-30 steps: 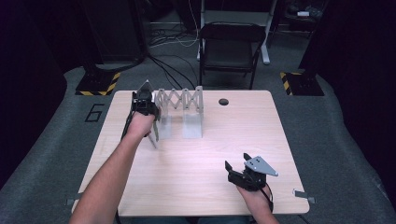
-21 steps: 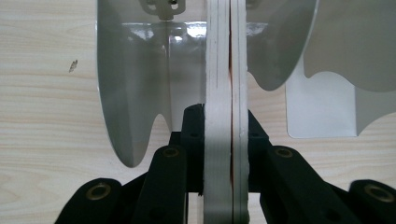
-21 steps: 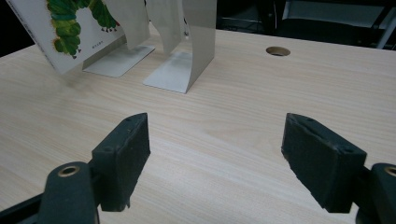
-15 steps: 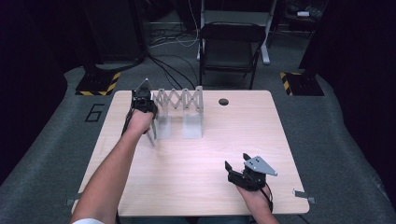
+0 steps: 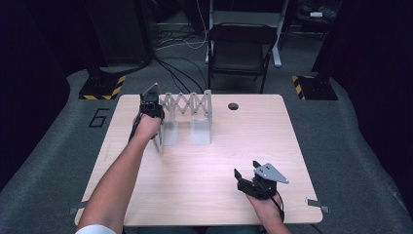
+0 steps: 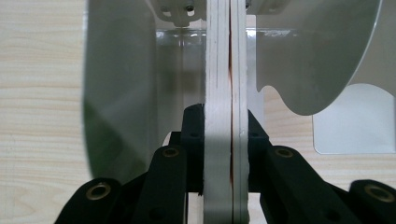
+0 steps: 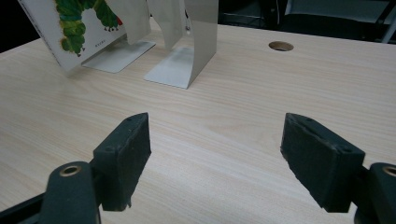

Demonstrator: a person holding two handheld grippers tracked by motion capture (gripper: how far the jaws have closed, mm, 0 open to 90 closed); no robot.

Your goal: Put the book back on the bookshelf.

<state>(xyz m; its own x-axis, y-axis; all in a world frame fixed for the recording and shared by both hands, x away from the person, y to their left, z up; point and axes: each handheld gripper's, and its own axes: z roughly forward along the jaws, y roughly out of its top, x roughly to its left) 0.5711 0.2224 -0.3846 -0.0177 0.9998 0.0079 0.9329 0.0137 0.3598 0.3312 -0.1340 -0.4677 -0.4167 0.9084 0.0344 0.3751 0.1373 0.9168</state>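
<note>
**Slotting a picture book into the rack**

Pale wood table (image 5: 204, 161) under a dark room with a chair behind is carrying the whole scene. At its far left, the left gripper (image 6: 227, 135) is pinching a thin board book (image 6: 226, 84) edge-on, jaws pressed against both covers low on the book; in the right gripper view the book's cover (image 7: 70, 28) is showing a green caterpillar and is leaning, lower edge near the table. The book is hanging just beside the left metal plate (image 6: 119, 93) of an expanding bookend rack (image 5: 187, 105), which is standing at the table's far edge with two flat feet pointing toward the person.

The step in hand is probably standing the book in or against the rack. Doing it well is calling for squaring the book upright first, keeping its spine parallel to the plates, lowering until the bottom edge is resting flat, and only then easing the jaws apart.

The right gripper (image 7: 229, 158) is idling with jaws spread wide, low over the near right of the table, well apart from the rack.
</note>
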